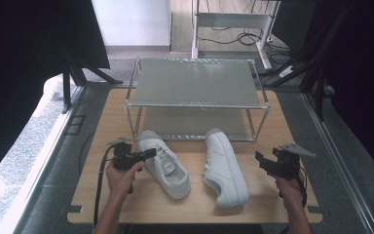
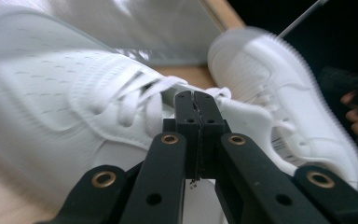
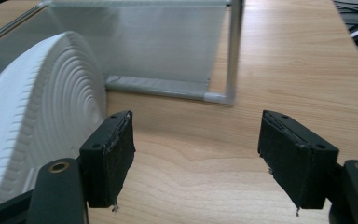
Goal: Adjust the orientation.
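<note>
Two white shoes lie on the tabletop in front of a low metal rack. The left shoe runs from the far left to the near right, opening upward. The right shoe lies on its side, long axis running near to far. The left gripper is closed at the left shoe's laces, though whether it pinches them I cannot tell. The right gripper is wide open, holding nothing, just beside the right shoe's sole.

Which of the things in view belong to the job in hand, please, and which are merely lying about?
In the job:
- left sneaker, upright
- right sneaker, tipped on its side
- shoe rack
- left tongs, shut
- right tongs, open

Lying about:
- floor cables
- white desk frame
</note>
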Available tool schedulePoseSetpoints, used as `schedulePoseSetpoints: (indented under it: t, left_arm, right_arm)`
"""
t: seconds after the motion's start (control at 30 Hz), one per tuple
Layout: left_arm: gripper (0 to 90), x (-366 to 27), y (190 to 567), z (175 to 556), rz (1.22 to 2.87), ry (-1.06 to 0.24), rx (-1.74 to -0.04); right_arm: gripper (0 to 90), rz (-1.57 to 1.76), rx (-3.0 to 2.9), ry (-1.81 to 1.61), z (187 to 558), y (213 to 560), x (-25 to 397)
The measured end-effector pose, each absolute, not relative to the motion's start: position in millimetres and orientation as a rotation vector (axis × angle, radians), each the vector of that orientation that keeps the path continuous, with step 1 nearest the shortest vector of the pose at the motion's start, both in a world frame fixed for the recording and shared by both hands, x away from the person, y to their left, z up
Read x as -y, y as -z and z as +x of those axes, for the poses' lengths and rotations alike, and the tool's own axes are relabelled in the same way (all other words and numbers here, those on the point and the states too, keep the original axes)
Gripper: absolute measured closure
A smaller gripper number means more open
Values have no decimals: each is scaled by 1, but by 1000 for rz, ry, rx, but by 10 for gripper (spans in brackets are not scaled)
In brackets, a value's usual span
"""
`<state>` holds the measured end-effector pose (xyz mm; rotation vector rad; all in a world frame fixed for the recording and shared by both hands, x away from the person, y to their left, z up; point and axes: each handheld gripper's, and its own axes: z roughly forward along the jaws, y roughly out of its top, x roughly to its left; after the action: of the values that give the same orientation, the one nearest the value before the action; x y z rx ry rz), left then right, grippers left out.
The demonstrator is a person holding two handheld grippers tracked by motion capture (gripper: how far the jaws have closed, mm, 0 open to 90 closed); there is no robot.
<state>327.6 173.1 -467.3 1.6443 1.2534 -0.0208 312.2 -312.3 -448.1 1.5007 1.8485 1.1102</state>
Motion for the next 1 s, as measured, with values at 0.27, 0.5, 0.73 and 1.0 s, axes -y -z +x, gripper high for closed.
schedulePoseSetpoints:
  t: [0.27, 0.5, 0.73, 1.0]
  left_arm:
    - [900, -169, 456, 328, 1637, -20, -1244]
    - [900, -141, 430, 301, 1701, -73, -1086]
    - [900, -111, 425, 289, 1788, -43, -999]
    - [900, -96, 448, 287, 1856, 4, -1035]
  right_arm:
    - [277, 1521, -1814, -1113, 310, 446, 320]
    - [277, 1483, -1843, -1094, 308, 446, 310]
    - [277, 1458, -1871, -1082, 308, 447, 303]
    - [278, 1452, -1896, -1069, 308, 449, 300]
